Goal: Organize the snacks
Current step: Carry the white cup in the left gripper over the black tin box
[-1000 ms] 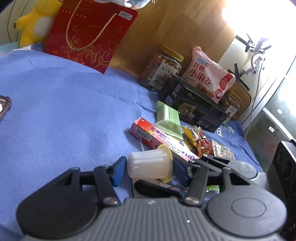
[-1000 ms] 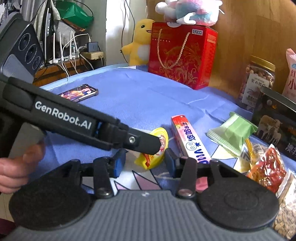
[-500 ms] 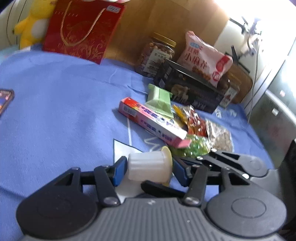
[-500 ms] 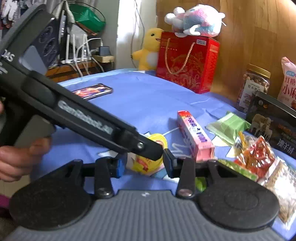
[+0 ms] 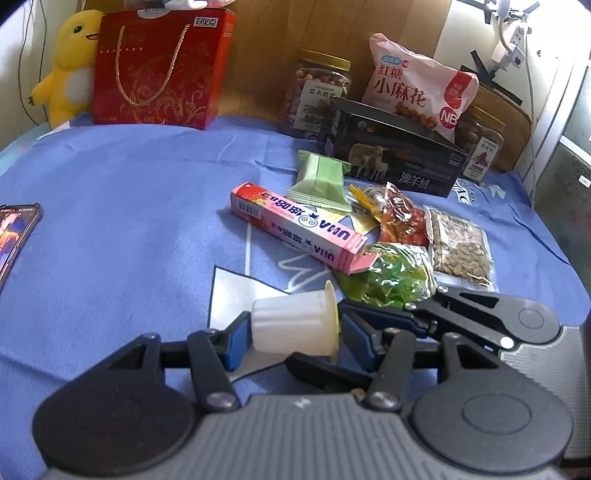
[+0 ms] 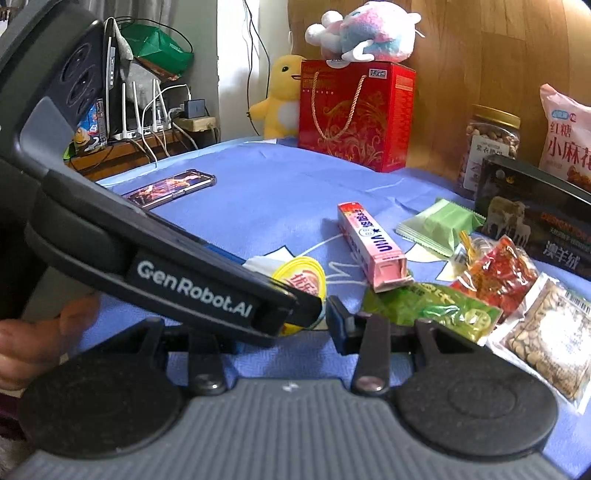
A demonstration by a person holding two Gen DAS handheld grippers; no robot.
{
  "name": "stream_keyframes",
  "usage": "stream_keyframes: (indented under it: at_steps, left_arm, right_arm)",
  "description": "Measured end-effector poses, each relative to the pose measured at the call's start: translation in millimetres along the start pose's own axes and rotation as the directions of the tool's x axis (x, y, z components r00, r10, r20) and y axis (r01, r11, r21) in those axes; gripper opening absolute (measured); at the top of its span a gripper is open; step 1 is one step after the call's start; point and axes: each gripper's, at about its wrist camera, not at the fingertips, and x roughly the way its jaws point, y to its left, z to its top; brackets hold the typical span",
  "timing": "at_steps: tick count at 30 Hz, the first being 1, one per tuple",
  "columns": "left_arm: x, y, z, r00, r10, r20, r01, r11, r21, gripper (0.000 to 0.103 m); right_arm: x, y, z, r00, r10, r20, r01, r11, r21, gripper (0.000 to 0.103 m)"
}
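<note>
The left tool (image 5: 293, 334) clamps a ribbed white plastic jelly cup (image 5: 291, 325) sideways, low over the blue cloth-covered table (image 5: 129, 206). The right tool (image 6: 280, 325) gapes empty around its yellow foil lid (image 6: 301, 275), near the glossy pink candy box (image 5: 295, 230).

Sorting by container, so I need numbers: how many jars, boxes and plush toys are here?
Jars: 2, gold-lid jar, right jar
Boxes: 3, red gift box, pink box, black box
Plush toys: 2, yellow duck, pink plush
Total: 7
</note>
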Motion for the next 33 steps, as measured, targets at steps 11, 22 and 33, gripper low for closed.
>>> stream_keyframes:
  at_steps: [11,22,33]
  left_arm:
    - [-1,2,0,1.000,-0.013,0.003,0.013,1.000,-0.011,0.054]
    - [-17,27,2,0.991,-0.119,0.065,0.122,0.992,-0.040,0.054]
    - [-9,26,2,0.994,-0.103,0.033,0.105,0.994,-0.037,0.055]
  right_arm:
    - [-1,-2,-1,1.000,0.007,-0.009,-0.007,1.000,0.011,0.050]
    - [4,-2,-1,0.999,0.011,-0.033,-0.011,1.000,0.003,0.053]
    - [8,3,2,0.999,-0.003,-0.042,0.002,0.999,-0.035,0.053]
